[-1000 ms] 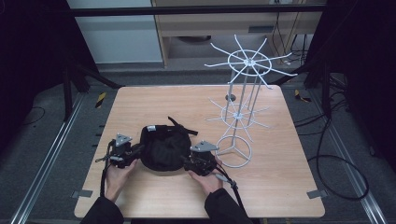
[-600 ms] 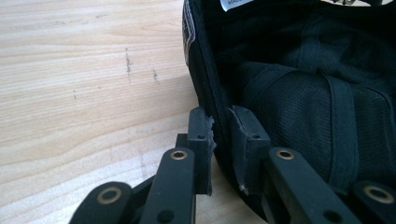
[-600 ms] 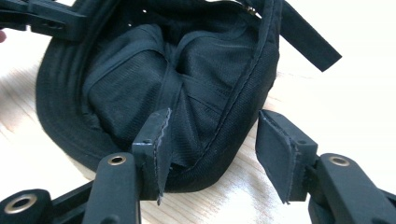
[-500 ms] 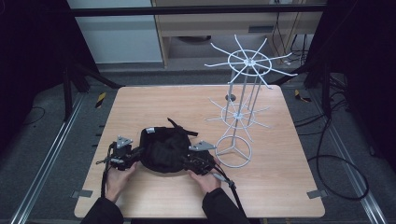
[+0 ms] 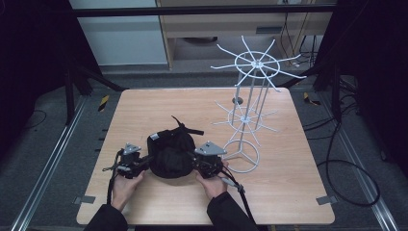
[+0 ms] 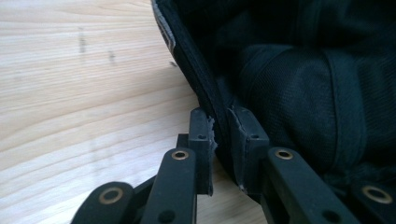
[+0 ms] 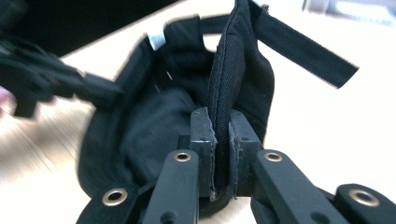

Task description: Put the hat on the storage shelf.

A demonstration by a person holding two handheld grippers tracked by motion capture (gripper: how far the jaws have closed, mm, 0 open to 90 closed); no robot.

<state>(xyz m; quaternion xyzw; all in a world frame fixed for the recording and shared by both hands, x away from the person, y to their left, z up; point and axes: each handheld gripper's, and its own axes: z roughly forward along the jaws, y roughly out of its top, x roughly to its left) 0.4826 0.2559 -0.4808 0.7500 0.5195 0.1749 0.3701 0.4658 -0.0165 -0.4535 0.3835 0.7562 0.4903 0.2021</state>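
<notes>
A black cap (image 5: 171, 154) lies upside down on the wooden table (image 5: 144, 106), its strap (image 5: 185, 129) pointing to the back. My left gripper (image 5: 146, 160) is at the cap's left edge. In the left gripper view its jaws have just been closing, and the left gripper (image 6: 223, 135) is shut on the cap's rim (image 6: 201, 74). My right gripper (image 5: 195, 162) is at the cap's right edge. Its jaws have just been closing too, and the right gripper (image 7: 223, 135) is shut on the upright fabric edge (image 7: 222, 79). The cap's strap (image 7: 303, 51) hangs off to the right there.
A white wire display rack (image 5: 250, 115) with two tiers of spokes stands on a ring base (image 5: 240, 156) just right of my right gripper. A cable (image 5: 235, 187) trails from the right gripper toward the front edge. Bare wood lies behind and left of the cap.
The right gripper has moved in onto the cap's right edge and risen slightly, lifting that edge. The left gripper stays at the left edge.
</notes>
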